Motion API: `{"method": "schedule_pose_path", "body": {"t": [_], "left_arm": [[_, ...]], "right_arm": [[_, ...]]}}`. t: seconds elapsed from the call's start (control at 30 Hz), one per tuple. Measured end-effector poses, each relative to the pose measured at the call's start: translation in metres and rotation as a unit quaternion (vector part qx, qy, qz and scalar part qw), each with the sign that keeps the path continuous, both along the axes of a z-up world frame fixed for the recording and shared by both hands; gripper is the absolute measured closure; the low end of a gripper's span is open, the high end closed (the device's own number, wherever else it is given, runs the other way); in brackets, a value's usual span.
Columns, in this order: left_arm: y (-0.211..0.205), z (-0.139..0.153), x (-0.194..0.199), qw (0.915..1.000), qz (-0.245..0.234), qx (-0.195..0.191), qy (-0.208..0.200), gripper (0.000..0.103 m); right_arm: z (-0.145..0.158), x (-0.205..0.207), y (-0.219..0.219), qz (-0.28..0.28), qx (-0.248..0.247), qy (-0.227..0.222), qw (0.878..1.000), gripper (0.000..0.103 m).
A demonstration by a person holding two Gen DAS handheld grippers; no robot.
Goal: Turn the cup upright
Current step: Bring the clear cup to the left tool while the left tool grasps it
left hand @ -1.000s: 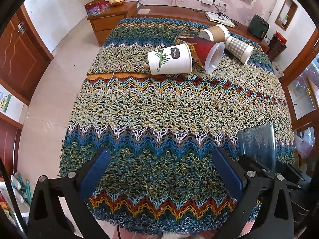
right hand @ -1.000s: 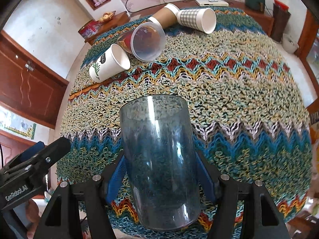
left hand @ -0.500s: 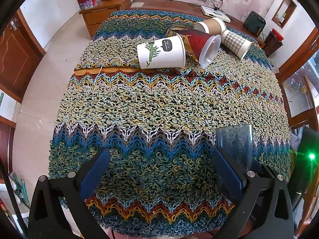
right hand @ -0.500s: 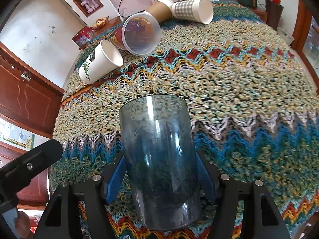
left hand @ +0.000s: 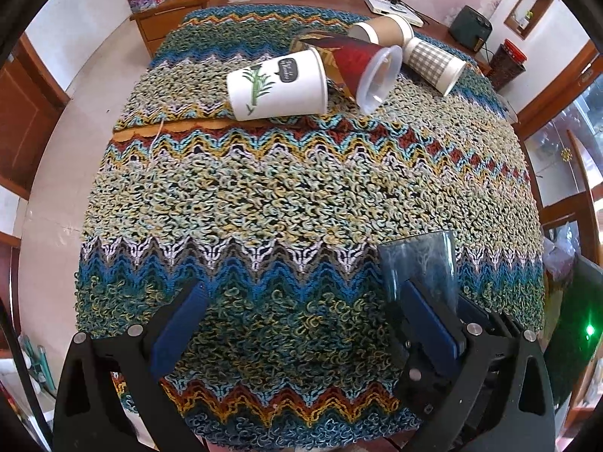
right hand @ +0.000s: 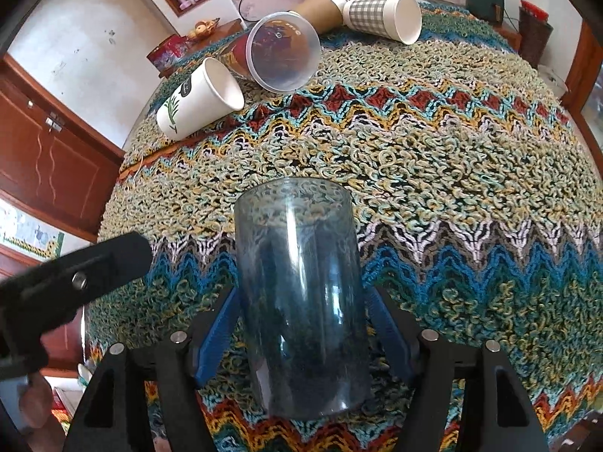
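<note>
My right gripper (right hand: 301, 324) is shut on a clear blue-tinted plastic cup (right hand: 301, 301), held at its base with the open rim pointing away from the camera, over the near part of the knitted table cover (right hand: 452, 173). The cup also shows in the left wrist view (left hand: 418, 267), just behind my left gripper's right finger. My left gripper (left hand: 301, 324) is open and empty above the near edge of the cover. Its black body shows at the left of the right wrist view (right hand: 71, 282).
Several cups lie on their sides at the far end: a white cup with a leaf print (left hand: 279, 86), a red cup with a clear rim (left hand: 361, 67), a brown cup (left hand: 384, 30) and a checked cup (left hand: 433, 64). A wooden cabinet (left hand: 177, 7) stands beyond the table.
The right gripper with the blue cup has moved left, toward the left gripper, and further over the table. The lying cups have not moved.
</note>
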State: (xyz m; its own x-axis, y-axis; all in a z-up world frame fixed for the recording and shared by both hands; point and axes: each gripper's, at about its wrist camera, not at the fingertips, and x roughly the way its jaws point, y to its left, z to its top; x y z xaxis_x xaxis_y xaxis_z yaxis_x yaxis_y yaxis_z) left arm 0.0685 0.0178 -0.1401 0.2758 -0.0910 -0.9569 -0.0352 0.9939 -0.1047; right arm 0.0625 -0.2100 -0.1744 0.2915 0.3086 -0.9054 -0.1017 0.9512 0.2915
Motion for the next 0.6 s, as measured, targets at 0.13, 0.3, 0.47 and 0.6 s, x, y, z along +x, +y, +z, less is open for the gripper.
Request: {"method": "schedule_pose_path", "body": {"t": [0.13, 0.3, 0.47, 0.6], "left_arm": [[-0.005, -0.002, 0.002, 0.9998, -0.009, -0.016, 0.011, 0.001], [-0.018, -0.006, 0.005, 0.9986, -0.024, -0.038, 0.029, 0.001], [-0.033, -0.009, 0.006, 0.9969, -0.039, -0.053, 0.042, 0.001], [-0.04, -0.015, 0.009, 0.9943, -0.038, -0.078, 0.062, 0.001]], "right_arm": [[0.006, -0.008, -0.013, 0.003, 0.004, 0.0, 1.0, 0.03], [0.017, -0.021, -0.027, 0.009, 0.006, -0.008, 1.0, 0.03], [0.027, -0.032, -0.036, 0.011, 0.0, -0.02, 1.0, 0.03], [0.029, -0.037, -0.043, 0.01, 0.0, -0.018, 1.0, 0.03]]}}
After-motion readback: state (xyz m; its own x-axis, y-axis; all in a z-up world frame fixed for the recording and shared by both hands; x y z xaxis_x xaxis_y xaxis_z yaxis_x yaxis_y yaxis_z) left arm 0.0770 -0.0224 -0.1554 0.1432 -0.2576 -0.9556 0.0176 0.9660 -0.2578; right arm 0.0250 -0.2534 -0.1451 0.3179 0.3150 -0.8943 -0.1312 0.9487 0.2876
